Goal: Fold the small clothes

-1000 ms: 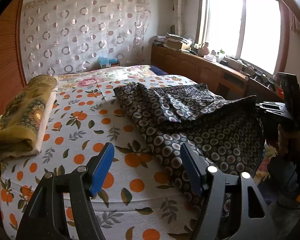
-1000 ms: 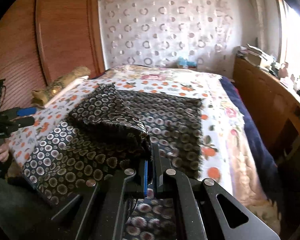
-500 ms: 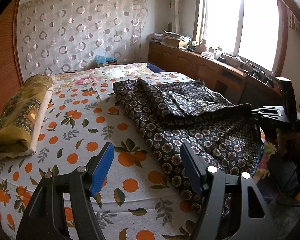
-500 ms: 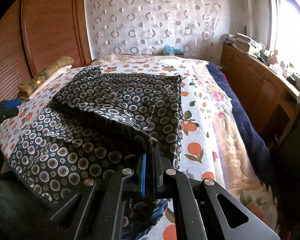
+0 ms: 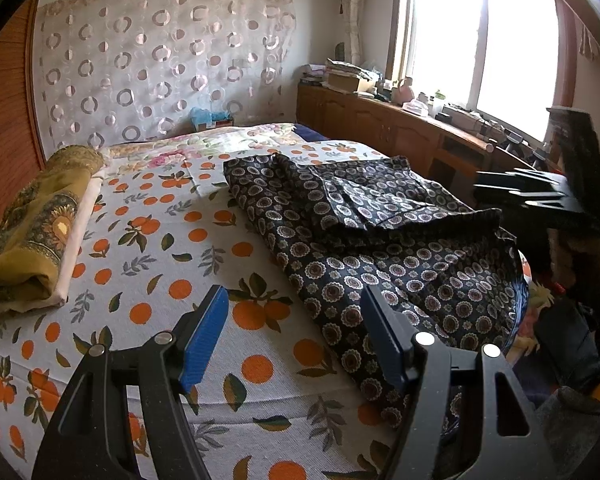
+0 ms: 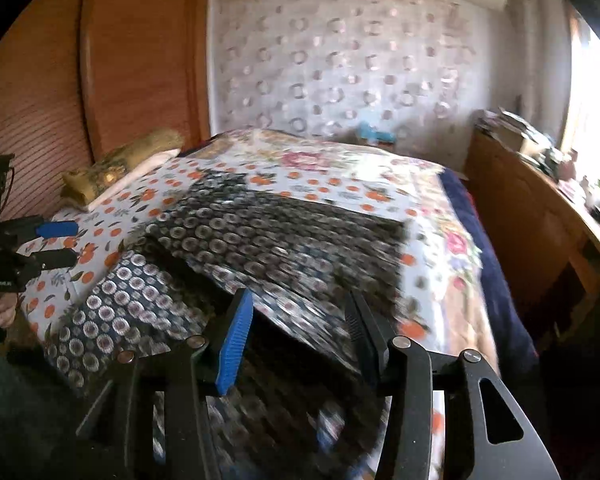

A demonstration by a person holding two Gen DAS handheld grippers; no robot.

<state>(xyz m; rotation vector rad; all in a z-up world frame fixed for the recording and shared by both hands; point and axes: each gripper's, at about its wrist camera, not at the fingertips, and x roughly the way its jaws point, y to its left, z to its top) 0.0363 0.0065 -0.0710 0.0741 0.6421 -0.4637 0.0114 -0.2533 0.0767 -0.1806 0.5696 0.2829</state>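
A dark garment [image 5: 380,240] printed with small round flowers lies rumpled on the right half of the bed and droops over its near edge. My left gripper [image 5: 294,300] hangs open above the orange-print sheet [image 5: 160,264], just left of the garment, with nothing between its blue pads. In the right wrist view, which is blurred, my right gripper [image 6: 299,304] has its jaws opening above the garment [image 6: 260,232], and the pads do not press on the cloth. The right gripper [image 5: 500,188] also shows at the bed's right side in the left wrist view. At the far left of the right wrist view, the left gripper [image 6: 66,243] appears.
A folded yellow patterned cloth [image 5: 40,224] rests along the bed's left side. A wooden cabinet [image 5: 380,120] crowded with small items runs under the window on the right. Wooden wardrobe doors [image 6: 100,80] stand left of the bed. A hand [image 6: 4,312] holds the left gripper's handle.
The right gripper was shut on the garment's edge and now stands apart from it. The cloth has dropped onto the bed. The left gripper has stayed open, nearly in place.
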